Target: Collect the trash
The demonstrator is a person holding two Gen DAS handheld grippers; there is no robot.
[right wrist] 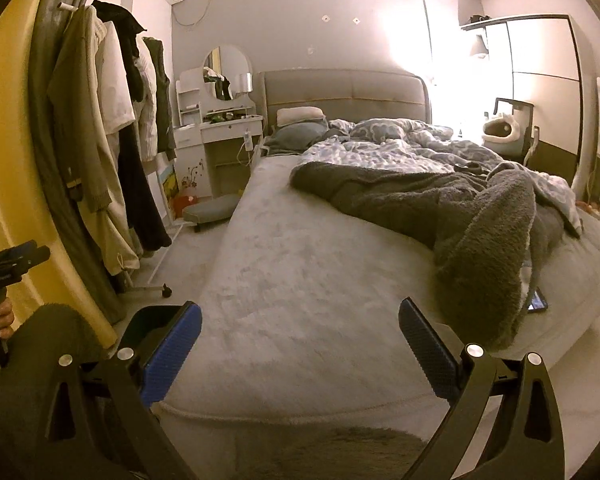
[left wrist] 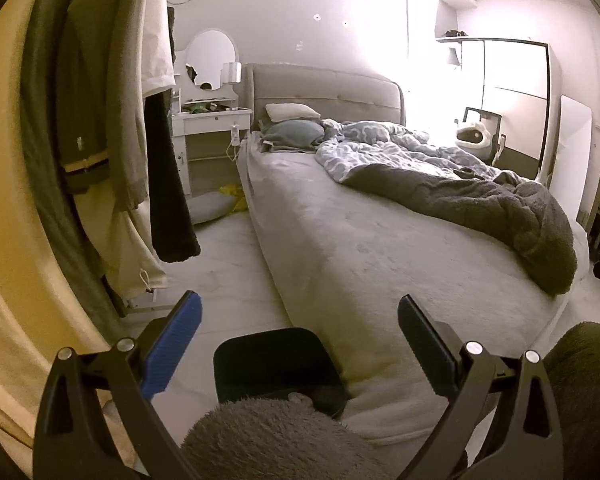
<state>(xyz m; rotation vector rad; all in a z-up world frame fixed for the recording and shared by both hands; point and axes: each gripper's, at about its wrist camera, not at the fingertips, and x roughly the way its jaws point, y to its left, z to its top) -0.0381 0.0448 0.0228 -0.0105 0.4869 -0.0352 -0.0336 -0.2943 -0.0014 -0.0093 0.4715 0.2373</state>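
Note:
A black bin [left wrist: 278, 364] stands on the floor at the foot corner of the bed, just below my open, empty left gripper [left wrist: 300, 308]. Its edge shows behind the left finger in the right wrist view [right wrist: 156, 320]. My right gripper [right wrist: 300, 308] is open and empty above the bed's foot end [right wrist: 300, 280]. Yellow wrapper-like scraps [left wrist: 232, 194] lie on the floor beside the bed near the dresser. A small dark item [right wrist: 466, 167] lies on the patterned quilt. The other hand-held gripper [right wrist: 12, 264] shows at the left edge.
A grey bed [left wrist: 340, 220] with a rumpled grey blanket [right wrist: 480, 220] and patterned quilt [left wrist: 400, 148] fills the room. A clothes rack [right wrist: 112, 140] on wheels stands left. A white dresser with round mirror [right wrist: 224, 128] is at the back. A phone [right wrist: 537, 302] lies on the bed's right edge.

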